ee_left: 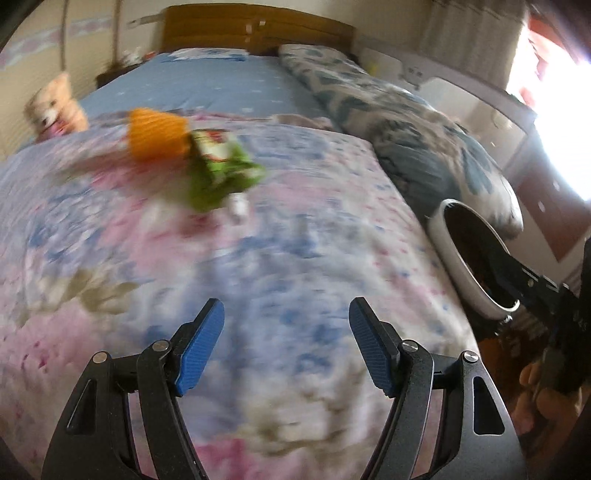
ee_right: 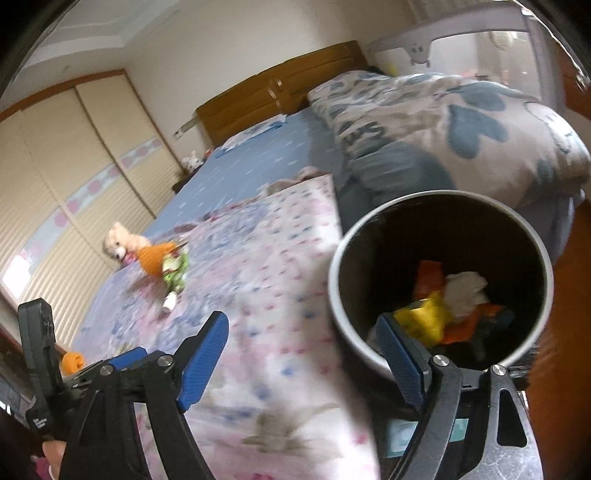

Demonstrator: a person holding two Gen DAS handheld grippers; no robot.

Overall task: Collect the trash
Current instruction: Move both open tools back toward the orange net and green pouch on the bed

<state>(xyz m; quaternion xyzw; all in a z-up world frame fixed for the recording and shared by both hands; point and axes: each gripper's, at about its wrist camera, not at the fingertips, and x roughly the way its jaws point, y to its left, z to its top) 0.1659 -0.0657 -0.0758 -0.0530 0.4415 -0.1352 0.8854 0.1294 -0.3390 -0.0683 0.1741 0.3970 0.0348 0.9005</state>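
Green wrapper (ee_left: 221,173) lies upper left on the bedspread (ee_left: 295,258), touching an orange item (ee_left: 157,138). Likely light, crinkly: pinch a free edge. Left gripper (ee_left: 286,347) and right gripper (ee_right: 303,354) gape empty; bin (ee_right: 439,280) at right.

- Bed (ee_left: 229,88): blue sheet, floral quilt (ee_left: 258,258) spread over the near part.
- On the quilt: orange item (ee_left: 155,138), green wrapper (ee_left: 221,173), small white piece (ee_left: 238,206), plush toy (ee_left: 55,105).
- Folded duvet (ee_left: 406,136) along the bed's right side.

Ahead of my claw the floral quilt (ee_left: 295,236) is lying spread over the bed; far off left a teddy bear (ee_left: 55,105) is sitting, and the wooden headboard (ee_left: 255,31) is standing beyond everything.
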